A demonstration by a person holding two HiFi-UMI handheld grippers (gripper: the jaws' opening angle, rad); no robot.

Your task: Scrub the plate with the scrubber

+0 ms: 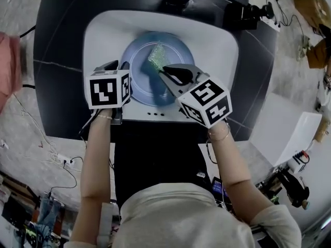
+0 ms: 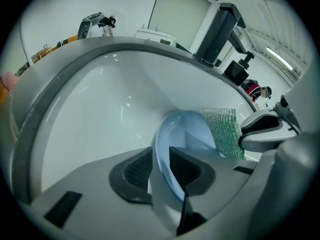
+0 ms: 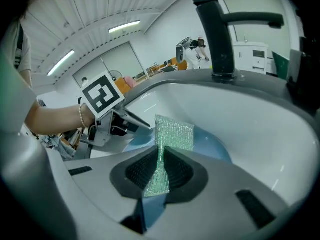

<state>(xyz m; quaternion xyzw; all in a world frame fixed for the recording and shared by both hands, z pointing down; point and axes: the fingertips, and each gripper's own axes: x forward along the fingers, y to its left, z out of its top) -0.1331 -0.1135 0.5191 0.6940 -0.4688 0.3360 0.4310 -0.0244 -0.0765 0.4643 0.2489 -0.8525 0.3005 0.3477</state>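
Note:
A pale blue plate (image 1: 166,53) stands tilted in the white sink (image 1: 103,30). My left gripper (image 1: 124,74) is shut on the plate's left rim; in the left gripper view the rim (image 2: 161,156) runs between the jaws of the left gripper (image 2: 160,167). My right gripper (image 1: 164,70) is shut on a green mesh scrubber (image 1: 155,56), whose free end lies against the plate's face. In the right gripper view the scrubber (image 3: 173,133) is pinched between the jaws of the right gripper (image 3: 160,170), with the plate (image 3: 212,146) behind it and the left gripper (image 3: 107,121) at the left.
A black faucet (image 3: 220,34) rises at the sink's far rim. The dark counter (image 1: 57,71) surrounds the basin, with a black soap dispenser (image 2: 239,69) at its back corner. Cables and clutter lie on the floor around (image 1: 62,161).

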